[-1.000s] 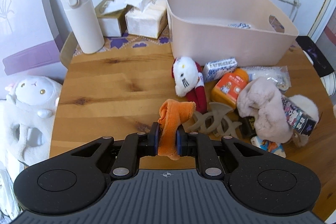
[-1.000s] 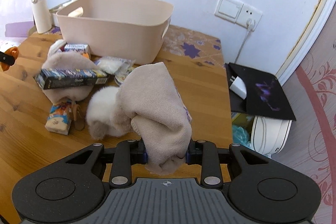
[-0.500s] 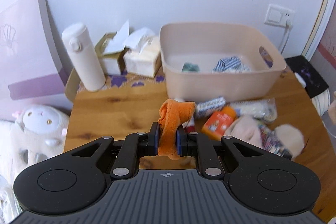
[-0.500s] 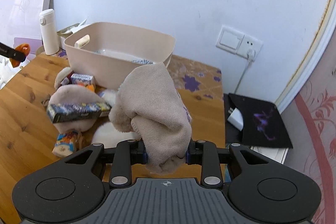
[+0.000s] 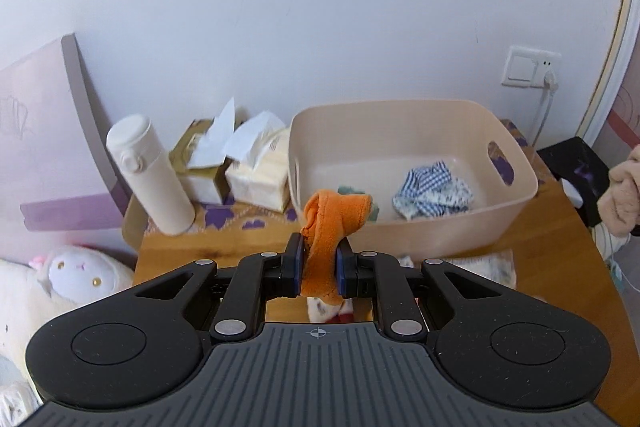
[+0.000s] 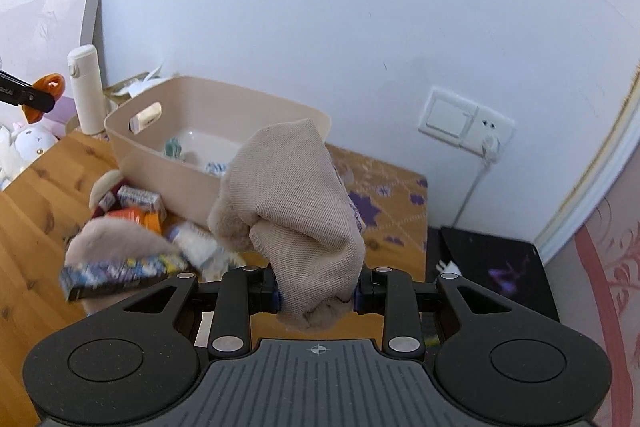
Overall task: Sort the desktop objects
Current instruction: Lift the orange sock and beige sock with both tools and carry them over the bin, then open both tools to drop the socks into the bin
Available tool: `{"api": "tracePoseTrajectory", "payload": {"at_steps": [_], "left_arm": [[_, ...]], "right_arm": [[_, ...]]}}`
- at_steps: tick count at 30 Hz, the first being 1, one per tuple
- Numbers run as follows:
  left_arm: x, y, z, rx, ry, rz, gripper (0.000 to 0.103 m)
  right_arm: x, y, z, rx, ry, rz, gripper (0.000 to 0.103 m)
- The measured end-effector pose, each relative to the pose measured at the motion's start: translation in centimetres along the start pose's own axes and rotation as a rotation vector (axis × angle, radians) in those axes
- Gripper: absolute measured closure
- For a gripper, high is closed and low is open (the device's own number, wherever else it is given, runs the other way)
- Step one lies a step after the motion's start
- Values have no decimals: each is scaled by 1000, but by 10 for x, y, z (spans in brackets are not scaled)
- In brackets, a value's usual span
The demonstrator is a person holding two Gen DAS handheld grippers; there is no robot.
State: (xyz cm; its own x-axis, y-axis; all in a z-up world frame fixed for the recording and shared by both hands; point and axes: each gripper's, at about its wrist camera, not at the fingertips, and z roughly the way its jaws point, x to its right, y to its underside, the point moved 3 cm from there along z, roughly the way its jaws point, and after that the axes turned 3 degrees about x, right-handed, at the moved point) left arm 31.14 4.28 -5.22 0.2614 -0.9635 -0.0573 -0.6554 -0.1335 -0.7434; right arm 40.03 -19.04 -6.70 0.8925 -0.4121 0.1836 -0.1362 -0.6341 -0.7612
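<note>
Left wrist view: the left tongs [image 5: 319, 269] are clamped on a limp orange fleece cloth [image 5: 330, 223], light and soft, pinched mid-fold so both ends flop. Ahead of them sits the beige storage bin [image 5: 448, 227].

Right wrist view: the right tongs [image 6: 318, 293] grip a bulky beige knit sock [image 6: 296, 195] near its cuff; it looks compressible and unlikely to slip. The bin lies ahead-left, above the cluttered worktop [image 6: 28, 203].

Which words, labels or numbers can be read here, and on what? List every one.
None can be read.
Dark printed box: lettering smeared by blur.
Small white-and-blue box: print too small.
Orange packet: print too blurred.
Tissue packs: faint marks, illegible.
Left tool's arm, seen from the right wrist: tiny white marking, unreadable.
</note>
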Motion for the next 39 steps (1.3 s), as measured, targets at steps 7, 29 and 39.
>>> {"api": "tracePoseTrajectory", "payload": {"at_steps": [7, 29, 39], "left_arm": [[16, -26, 11, 19, -18, 8, 88], [48, -57, 116, -68, -73, 1, 87], [45, -38, 153, -184, -66, -18, 87]], "right_arm": [[6, -32, 27, 49, -44, -31, 74], [-24, -89, 132, 50, -189, -28, 74], [-41, -75, 163, -57, -204, 27, 71]]}}
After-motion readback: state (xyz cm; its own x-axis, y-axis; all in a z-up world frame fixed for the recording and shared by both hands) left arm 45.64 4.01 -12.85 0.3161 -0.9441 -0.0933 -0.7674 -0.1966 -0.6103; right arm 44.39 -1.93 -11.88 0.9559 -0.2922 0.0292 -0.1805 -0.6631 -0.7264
